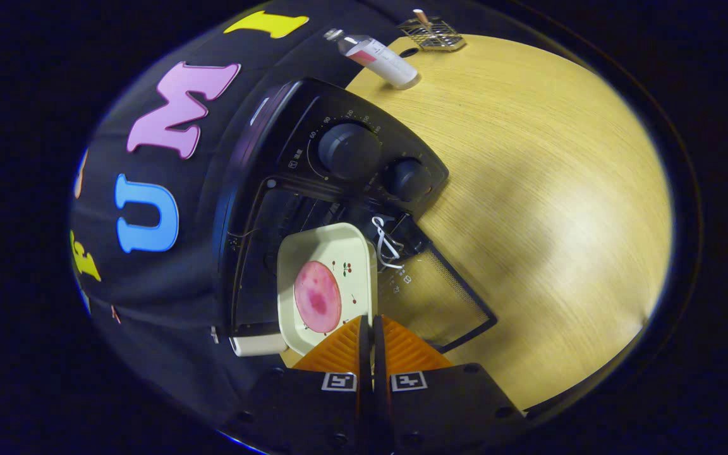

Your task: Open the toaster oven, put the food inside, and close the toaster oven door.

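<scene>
plate (326, 278) in gripper (370, 325), at toaster oven (313, 189)

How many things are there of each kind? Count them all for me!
Toaster oven: 1
Knobs: 2, a big one and a small one
Plate, held at its rim by the shut tongs: 1
Pink food slice: 1
Bottle: 1
Wire rack: 1
Total: 7
</scene>
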Available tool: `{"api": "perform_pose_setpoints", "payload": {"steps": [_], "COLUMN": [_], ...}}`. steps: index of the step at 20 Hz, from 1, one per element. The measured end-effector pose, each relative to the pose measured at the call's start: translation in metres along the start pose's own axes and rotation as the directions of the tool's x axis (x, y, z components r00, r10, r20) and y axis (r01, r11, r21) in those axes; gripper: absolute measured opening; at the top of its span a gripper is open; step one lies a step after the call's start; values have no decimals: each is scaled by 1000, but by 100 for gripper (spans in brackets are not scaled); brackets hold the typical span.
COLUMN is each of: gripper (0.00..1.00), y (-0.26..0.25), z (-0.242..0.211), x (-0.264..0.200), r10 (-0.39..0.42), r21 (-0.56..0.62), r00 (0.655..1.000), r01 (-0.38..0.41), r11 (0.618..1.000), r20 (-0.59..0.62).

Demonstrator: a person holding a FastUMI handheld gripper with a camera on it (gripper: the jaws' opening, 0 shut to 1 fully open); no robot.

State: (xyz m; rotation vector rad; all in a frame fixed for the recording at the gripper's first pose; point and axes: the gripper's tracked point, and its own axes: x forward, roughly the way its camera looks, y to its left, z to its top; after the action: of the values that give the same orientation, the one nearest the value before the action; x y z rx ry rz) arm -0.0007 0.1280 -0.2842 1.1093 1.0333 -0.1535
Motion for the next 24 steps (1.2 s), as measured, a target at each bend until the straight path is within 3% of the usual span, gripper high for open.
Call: {"api": "perform_pose_setpoints", "payload": {"steps": [7, 12, 20, 24], "gripper": [5, 5, 5, 6], "y": [18, 25, 37, 40], "z": [-1, 4, 7, 4], "x": [26, 40, 58, 63], "r10": [-70, -130, -191, -180], "r21": [184, 322, 427, 468], "r00": [991, 976, 954, 952], "r01": [49, 68, 77, 44], "r11": [982, 944, 901, 882], "r20": [112, 176, 232, 249]}}
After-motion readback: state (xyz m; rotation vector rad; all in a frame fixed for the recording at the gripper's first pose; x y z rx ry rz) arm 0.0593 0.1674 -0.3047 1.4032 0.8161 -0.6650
